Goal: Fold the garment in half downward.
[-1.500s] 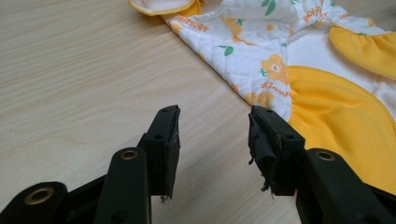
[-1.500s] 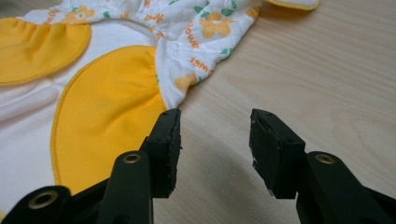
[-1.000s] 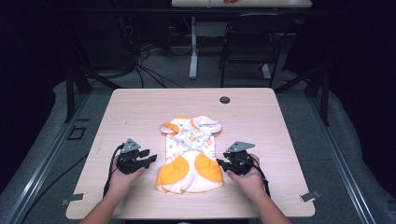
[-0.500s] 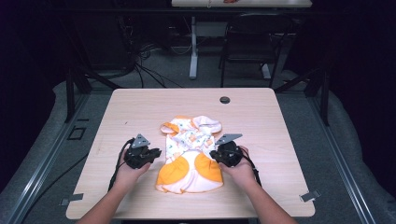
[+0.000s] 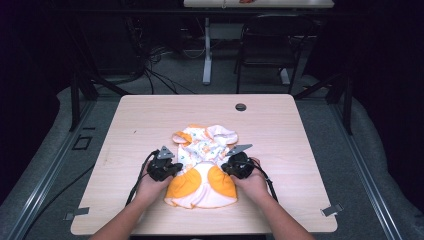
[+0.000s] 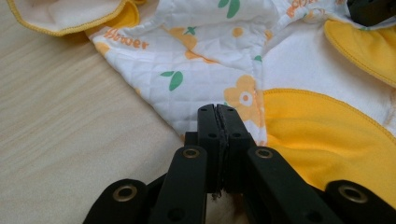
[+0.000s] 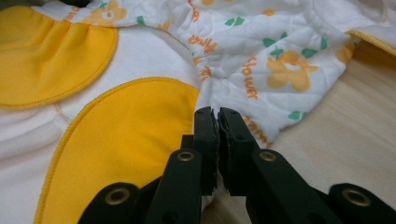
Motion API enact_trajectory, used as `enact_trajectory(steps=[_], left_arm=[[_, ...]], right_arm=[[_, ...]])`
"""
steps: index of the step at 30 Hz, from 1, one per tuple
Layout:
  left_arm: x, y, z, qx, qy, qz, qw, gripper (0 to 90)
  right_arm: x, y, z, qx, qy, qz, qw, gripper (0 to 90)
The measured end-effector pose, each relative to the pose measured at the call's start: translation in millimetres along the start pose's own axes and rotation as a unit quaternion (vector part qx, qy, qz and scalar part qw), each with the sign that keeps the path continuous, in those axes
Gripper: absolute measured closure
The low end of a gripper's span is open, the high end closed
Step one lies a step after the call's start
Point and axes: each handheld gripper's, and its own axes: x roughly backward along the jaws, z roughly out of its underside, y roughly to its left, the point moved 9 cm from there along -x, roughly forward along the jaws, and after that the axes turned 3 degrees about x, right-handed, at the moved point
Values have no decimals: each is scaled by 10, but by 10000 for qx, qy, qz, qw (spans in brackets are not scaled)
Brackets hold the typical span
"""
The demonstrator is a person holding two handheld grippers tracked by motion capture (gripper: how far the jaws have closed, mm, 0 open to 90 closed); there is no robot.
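Note:
A small baby garment [image 5: 202, 150] lies flat in the middle of the wooden table [image 5: 285, 130]. Its top is white quilted cloth with orange flowers, and its lower part has two orange patches [image 5: 184, 184]. My left gripper [image 5: 175, 168] is at the garment's left edge by the waist, jaws shut. In the left gripper view its tips [image 6: 218, 110] sit over the quilted hem [image 6: 187, 93]. My right gripper [image 5: 226, 167] mirrors it at the right edge, shut. Its tips [image 7: 217, 113] rest where an orange patch [image 7: 126, 140] meets the quilted cloth [image 7: 261, 60]. No cloth shows between either pair of jaws.
A round black cable grommet [image 5: 240, 106] sits near the table's far edge. Beyond the table stand a dark chair [image 5: 265, 45] and a desk leg [image 5: 206, 50], with cables on the floor. Bare wood surrounds the garment.
Both grippers have moved forward and inward, from beside the garment's orange lower part to its waist. The garment has stayed in place.

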Motion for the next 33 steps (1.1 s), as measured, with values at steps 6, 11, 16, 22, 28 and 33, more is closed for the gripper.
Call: enact_trajectory(steps=[6,11,16,22,28,33], left_arm=[[56,-64,56,-246,129,-35,9996,891],[121,-155,132,-242,153,91,9995,890],[189,-225,212,-281,153,160,9994,890],[263,-282,294,-306,152,210,9992,890],[327,-345,370,-283,136,323,9990,890],[327,-379,375,-209,116,335,9992,890]], right_arm=[[53,118,58,169,119,-173,9996,855],[105,205,119,262,161,-282,9991,854],[134,259,153,283,163,-329,9989,852],[191,374,219,388,222,-456,9980,849],[236,477,273,313,238,-713,9967,843],[248,504,283,317,305,-808,9958,841]])
